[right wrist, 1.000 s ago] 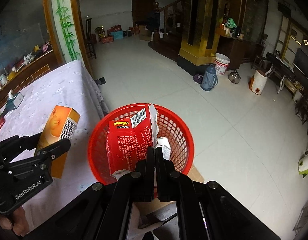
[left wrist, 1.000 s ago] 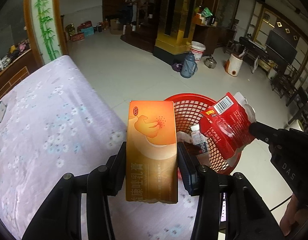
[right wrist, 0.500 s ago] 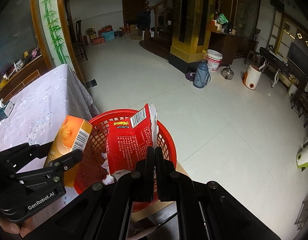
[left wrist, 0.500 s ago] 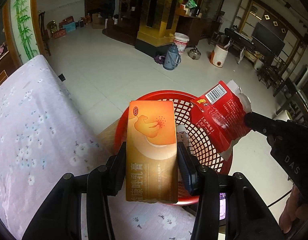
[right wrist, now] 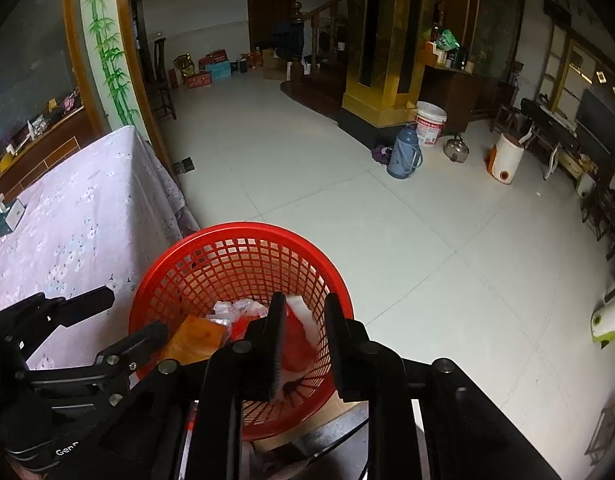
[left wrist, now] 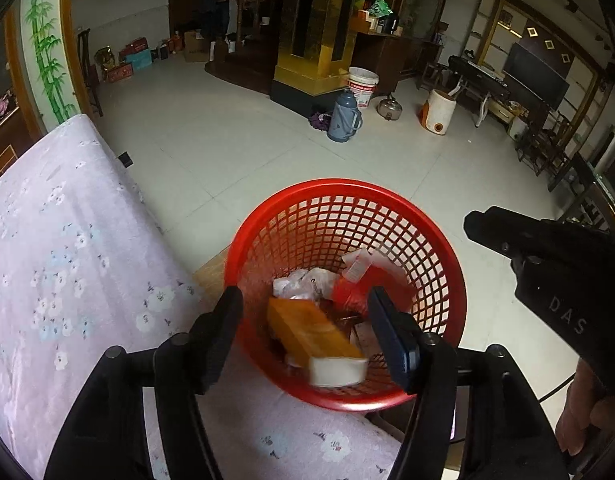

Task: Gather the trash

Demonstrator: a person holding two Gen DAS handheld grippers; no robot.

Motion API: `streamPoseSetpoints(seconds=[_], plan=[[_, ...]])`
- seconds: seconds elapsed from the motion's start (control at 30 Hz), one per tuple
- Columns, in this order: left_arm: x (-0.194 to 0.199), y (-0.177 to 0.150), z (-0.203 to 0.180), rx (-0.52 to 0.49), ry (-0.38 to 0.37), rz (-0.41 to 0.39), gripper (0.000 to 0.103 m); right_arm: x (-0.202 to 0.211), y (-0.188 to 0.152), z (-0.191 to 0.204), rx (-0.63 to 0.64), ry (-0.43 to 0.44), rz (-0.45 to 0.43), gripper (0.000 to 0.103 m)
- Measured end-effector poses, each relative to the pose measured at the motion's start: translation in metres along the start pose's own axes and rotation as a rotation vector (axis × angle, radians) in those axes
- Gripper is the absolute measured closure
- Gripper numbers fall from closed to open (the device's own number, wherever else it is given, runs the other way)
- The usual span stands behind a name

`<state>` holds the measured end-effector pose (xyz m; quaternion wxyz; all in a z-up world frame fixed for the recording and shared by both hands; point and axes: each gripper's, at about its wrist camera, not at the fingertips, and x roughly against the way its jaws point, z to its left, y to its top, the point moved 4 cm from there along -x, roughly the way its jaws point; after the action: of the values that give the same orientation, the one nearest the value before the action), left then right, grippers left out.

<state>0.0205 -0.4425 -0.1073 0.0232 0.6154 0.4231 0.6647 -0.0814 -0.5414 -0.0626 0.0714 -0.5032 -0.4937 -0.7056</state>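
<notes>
Trash sits where the task wants it: the orange box [left wrist: 313,330] lies tilted inside the red basket [left wrist: 447,248], blurred as if falling or settling, with the red carton [left wrist: 357,288] and crumpled white wrappers [left wrist: 303,282] just beside it. Both tools hang directly above the basket mouth, which reads as a drop position. The left gripper [left wrist: 307,334] has its jaws spread wide with nothing between them. The right gripper [right wrist: 303,340] is parted too, its fingers [right wrist: 277,336] bare, the red carton [right wrist: 297,344] showing below through the gap. A hand [left wrist: 583,416] shows at the right edge of the left view.

The surface [left wrist: 47,264] wears a pale purple cloth with small flowers, and the basket stands close against its edge. Beyond lies a pale tiled floor [right wrist: 307,168] with a blue thermos [right wrist: 405,156], a white bucket [right wrist: 429,122], a kettle [right wrist: 456,149] and a staircase [right wrist: 319,40] at the back.
</notes>
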Motion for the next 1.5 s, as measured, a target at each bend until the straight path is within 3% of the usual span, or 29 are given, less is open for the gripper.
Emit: streamPoseSetpoints(seconds=[0.1,0.27,0.43,0.57,0.77,1.0,1.5], plan=[[0.01,-0.004,0.005,0.01,0.01,-0.007,0.039,0.005,-0.003,-0.002,-0.016,-0.017,0.006,0.079],[0.038,-0.012,0.01,0.018,0.012,-0.044,0.036,0.026,-0.01,0.001,-0.016,-0.076,-0.02,0.048],[0.072,-0.033,0.017,-0.024,0.006,-0.058,0.03,0.056,-0.024,0.009,-0.083,-0.134,-0.035,0.039],[0.112,-0.055,0.027,-0.066,0.014,-0.109,0.024,0.092,-0.045,0.033,-0.066,-0.186,-0.066,0.028],[0.182,-0.084,0.054,-0.114,0.04,-0.173,0.012,0.138,-0.086,0.08,-0.067,-0.169,-0.089,0.017],[0.227,-0.108,0.074,-0.092,0.098,-0.26,0.005,0.168,-0.115,0.115,-0.059,-0.15,-0.116,0.013],[0.246,-0.118,0.08,-0.094,0.113,-0.27,0.005,0.184,-0.124,0.121,-0.077,-0.157,-0.131,0.013]])
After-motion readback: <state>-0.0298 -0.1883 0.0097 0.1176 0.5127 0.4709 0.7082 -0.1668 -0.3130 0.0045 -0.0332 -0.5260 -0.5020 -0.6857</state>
